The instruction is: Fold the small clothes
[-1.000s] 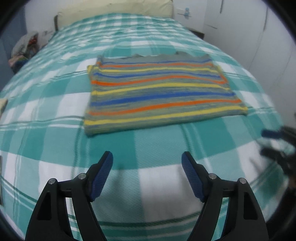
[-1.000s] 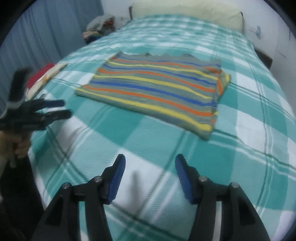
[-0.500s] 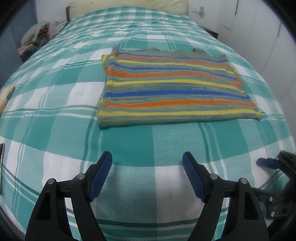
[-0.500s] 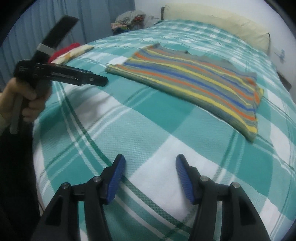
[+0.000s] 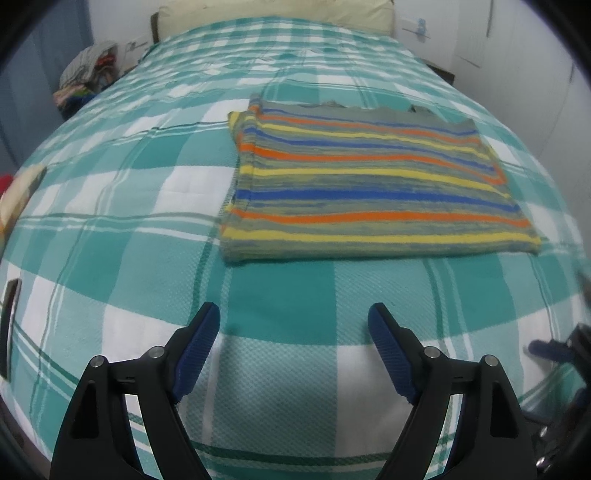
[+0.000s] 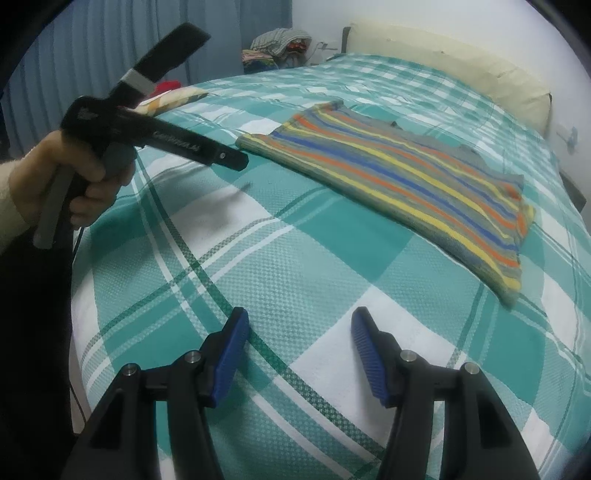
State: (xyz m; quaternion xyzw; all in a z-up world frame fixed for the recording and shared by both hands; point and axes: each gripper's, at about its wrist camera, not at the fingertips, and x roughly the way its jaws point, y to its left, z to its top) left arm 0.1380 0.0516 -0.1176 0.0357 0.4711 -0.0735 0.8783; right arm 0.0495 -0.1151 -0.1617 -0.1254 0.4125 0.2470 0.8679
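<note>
Two grippers, neither one pinching anything right now. The left gripper (image 5: pixel 293 325) has its blue pads spread wide and its jaws are opening further, with only bedspread showing between them. The right gripper (image 6: pixel 300 326) is spread too, a bit narrower, also over bare cover. My guess is both are hanging back from the cloth, lining up for the next grab.

Out past the pads lies the striped garment (image 5: pixel 369 184), flat on the bed with orange, yellow and blue bands. It looks already doubled over, since layered edges show along its left side, so probably a fold or two remains. It sits near but clear of both claws.

Everything rests on a teal and white checked bedspread (image 5: pixel 129 240), soft and slightly quilted. A cream pillow (image 5: pixel 273 14) lies at the head, a pile of clothes (image 5: pixel 88 81) sits beside the bed, and blue curtains (image 6: pixel 92 44) hang at the side.
</note>
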